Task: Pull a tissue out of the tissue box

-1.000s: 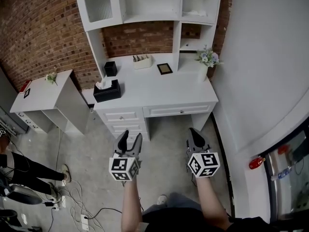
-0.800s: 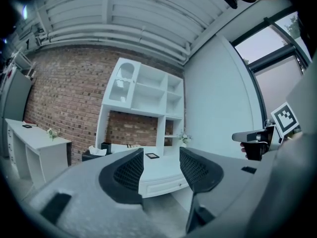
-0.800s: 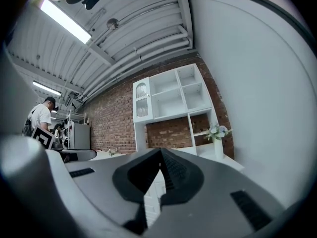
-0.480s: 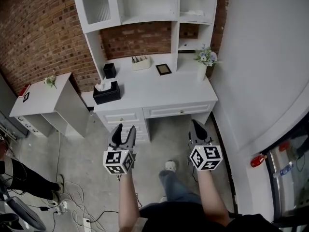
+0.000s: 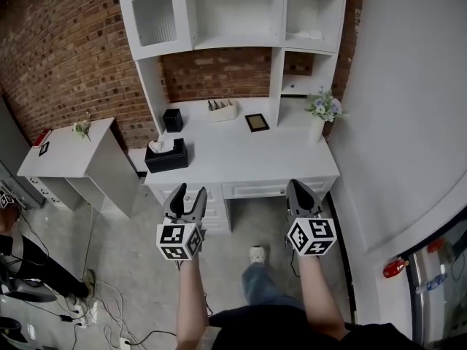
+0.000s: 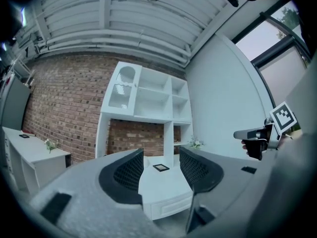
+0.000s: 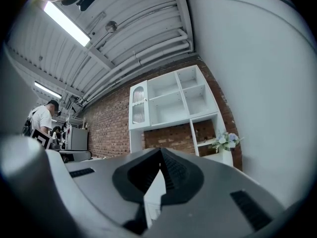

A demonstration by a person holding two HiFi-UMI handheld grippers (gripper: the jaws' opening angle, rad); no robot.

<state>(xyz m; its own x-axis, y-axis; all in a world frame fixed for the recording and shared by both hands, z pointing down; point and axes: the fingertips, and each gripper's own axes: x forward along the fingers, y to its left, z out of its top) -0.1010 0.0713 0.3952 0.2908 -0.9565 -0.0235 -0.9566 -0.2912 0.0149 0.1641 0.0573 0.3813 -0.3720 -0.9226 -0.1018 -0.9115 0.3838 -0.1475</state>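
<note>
A black tissue box [image 5: 166,156] with a white tissue [image 5: 160,146] sticking out of its top stands at the left end of the white desk [image 5: 248,155]. Both grippers hang in front of the desk, above the floor and short of the drawers. My left gripper [image 5: 188,194] is open and empty, below and slightly right of the box. My right gripper [image 5: 298,190] is shut with nothing in it, before the desk's right half. In the left gripper view the open left gripper [image 6: 161,168] frames the desk top; the box is hidden. The right gripper [image 7: 160,155] has its tips touching.
On the desk are a black cup [image 5: 173,119], a white organiser [image 5: 222,110], a small picture frame [image 5: 256,122] and a vase of flowers [image 5: 319,112]. White shelves [image 5: 233,13] rise behind. A white side cabinet [image 5: 73,152] stands left; cables [image 5: 102,308] lie on the floor.
The person has stepped toward the desk, one foot now forward. Both grippers have come nearer the desk front; the left stays open and the right stays shut.
</note>
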